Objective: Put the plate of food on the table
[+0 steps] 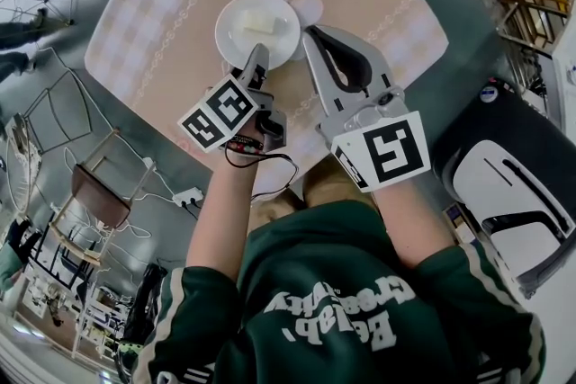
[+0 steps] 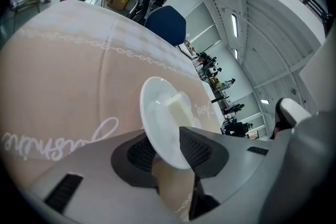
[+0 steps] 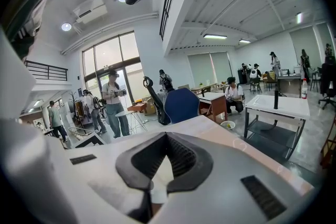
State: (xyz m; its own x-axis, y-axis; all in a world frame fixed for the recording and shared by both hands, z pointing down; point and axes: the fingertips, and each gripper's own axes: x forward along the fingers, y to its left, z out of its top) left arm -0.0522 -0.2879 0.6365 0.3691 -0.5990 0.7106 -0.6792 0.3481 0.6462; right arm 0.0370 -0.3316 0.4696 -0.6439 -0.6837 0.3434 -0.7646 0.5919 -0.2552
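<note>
Green sweatshirt (image 1: 342,310) and forearms reach toward the table (image 1: 180,13), where the plate (image 1: 257,30) with its pale food (image 1: 259,21) sits flat. The left gripper (image 1: 256,58) has its jaws wide, the plate's near rim loose between them, which reads as a release. The right gripper (image 1: 313,36) lies just beside the plate, jaws together and empty. A chair (image 1: 513,184) stands well apart; nothing seems to block pulling back.

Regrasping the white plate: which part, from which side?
The near rim of the plate, coming from the person's side, one jaw over and one under. It's thin there, and the food sits mid-plate. The open left gripper straddles it.
</note>
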